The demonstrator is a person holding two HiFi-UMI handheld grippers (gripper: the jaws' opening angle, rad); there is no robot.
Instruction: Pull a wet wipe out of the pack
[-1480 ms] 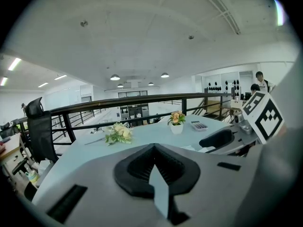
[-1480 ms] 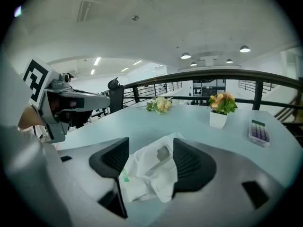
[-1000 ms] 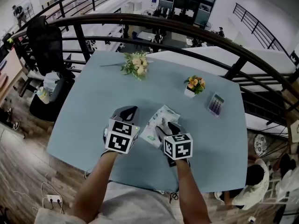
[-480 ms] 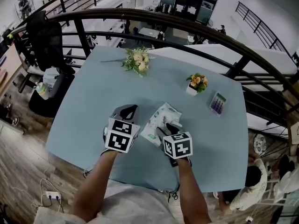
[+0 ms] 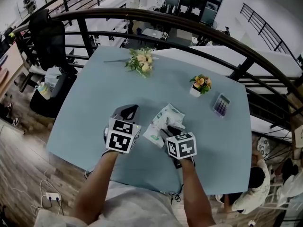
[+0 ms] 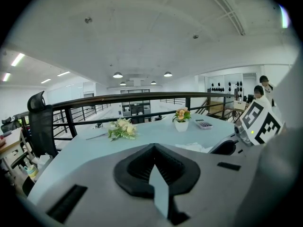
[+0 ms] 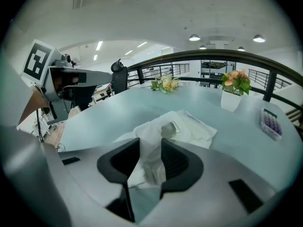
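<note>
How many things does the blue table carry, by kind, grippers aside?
Flower arrangements: 2 (loose bunch, potted flowers)
Wet wipe pack: 1
Wet wipe sticking up from the pack: 1
Calculator: 1
Total: 5

Table (image 5: pixel 94 108) is a flat pale blue-green, no pattern. Left gripper (image 6: pixel 152 148) is grey with black pads, and its cube (image 5: pixel 123 136) has black-and-white squares. Just right of it: a white wet wipe (image 7: pixel 150 136) and a white pack (image 5: pixel 158 124) with some green print. Further ahead: a cream bouquet (image 5: pixel 141 61) with green leaves, orange flowers in a white pot (image 5: pixel 200 83), and a calculator (image 5: pixel 220 105) with purple keys.
</note>
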